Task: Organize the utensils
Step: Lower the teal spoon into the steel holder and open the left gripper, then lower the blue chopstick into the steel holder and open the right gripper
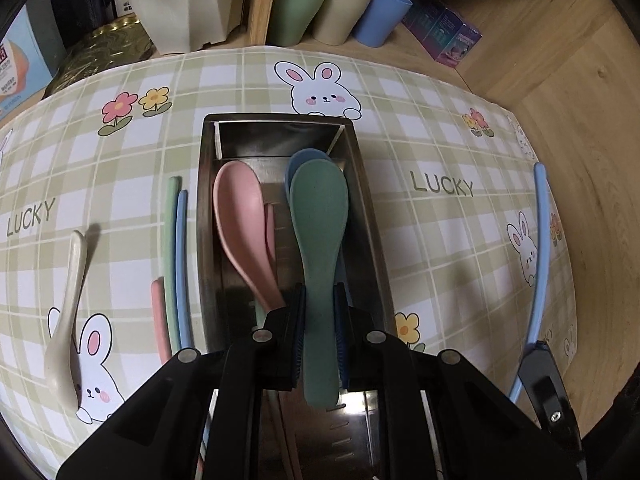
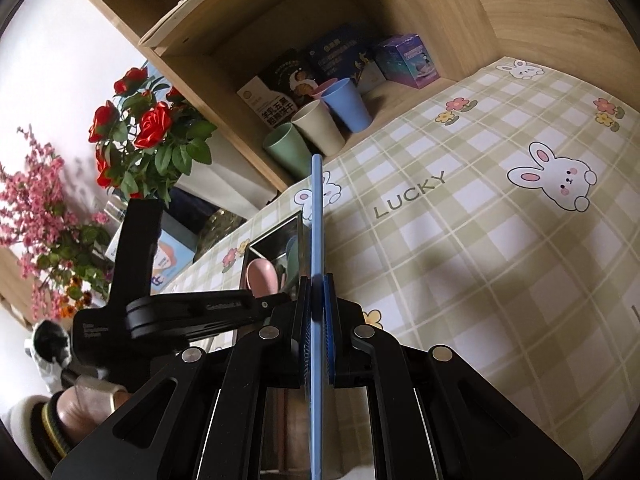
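My left gripper (image 1: 320, 300) is shut on the handle of a green spoon (image 1: 319, 216), held over the steel utensil box (image 1: 368, 216). In the box lie a pink spoon (image 1: 240, 216), a pink chopstick (image 1: 270, 236) and a blue spoon (image 1: 298, 160) under the green one. My right gripper (image 2: 316, 292) is shut on a blue chopstick (image 2: 317, 216), held above the table; it also shows at the right of the left wrist view (image 1: 540, 240). The steel box (image 2: 276, 240) shows to its left.
On the checked tablecloth (image 1: 440, 240) left of the box lie green (image 1: 172, 240), blue (image 1: 182, 264) and pink (image 1: 160, 320) chopsticks and a cream spoon (image 1: 66, 320). Cups (image 1: 340, 12) and boxes stand in the wooden shelf behind. Flowers (image 2: 140, 140) stand at the left.
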